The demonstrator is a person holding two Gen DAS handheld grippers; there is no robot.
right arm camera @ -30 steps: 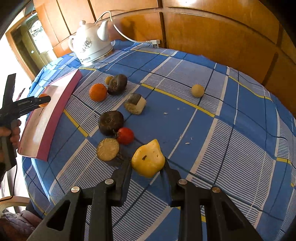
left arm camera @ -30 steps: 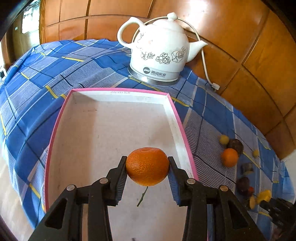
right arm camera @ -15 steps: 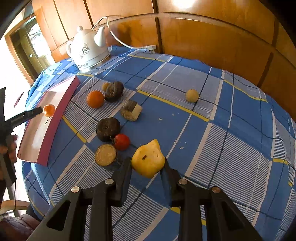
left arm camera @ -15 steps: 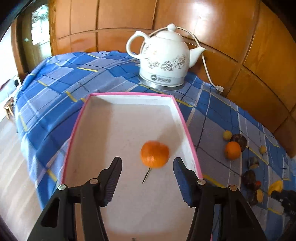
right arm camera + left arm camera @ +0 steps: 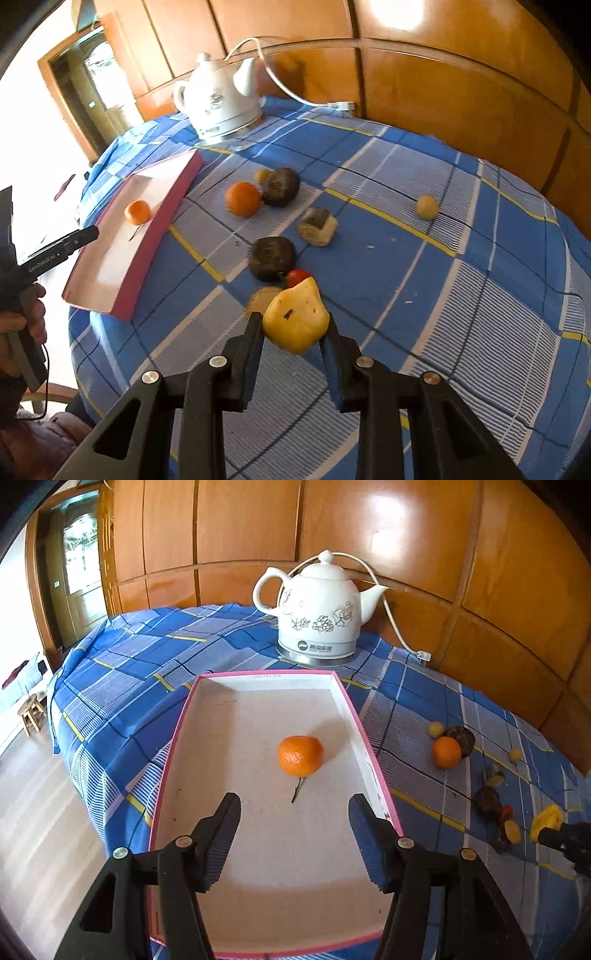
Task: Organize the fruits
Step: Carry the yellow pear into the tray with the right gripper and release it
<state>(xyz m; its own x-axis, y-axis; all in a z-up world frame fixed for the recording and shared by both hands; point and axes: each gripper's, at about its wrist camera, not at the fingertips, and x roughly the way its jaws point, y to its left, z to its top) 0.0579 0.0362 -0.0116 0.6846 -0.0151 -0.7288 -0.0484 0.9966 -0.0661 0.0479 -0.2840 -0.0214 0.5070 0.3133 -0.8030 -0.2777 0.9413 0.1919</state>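
Mandarin [image 5: 300, 755] sits mid-tray [image 5: 255, 681], its loose stem [image 5: 297, 790] on the floor pointing back at the left tool [image 5: 293, 829]. That tool angles down over the near end, jaws opening, nothing between. Right tool [image 5: 293, 341] pinches yellow fruit [image 5: 297, 320], pitched down above worktop [image 5: 461, 295].

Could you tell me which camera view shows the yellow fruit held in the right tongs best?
The right wrist view: the yellow fruit sits large and sharp between the right tongs. The left wrist view shows it only small near the right edge, partly hidden.
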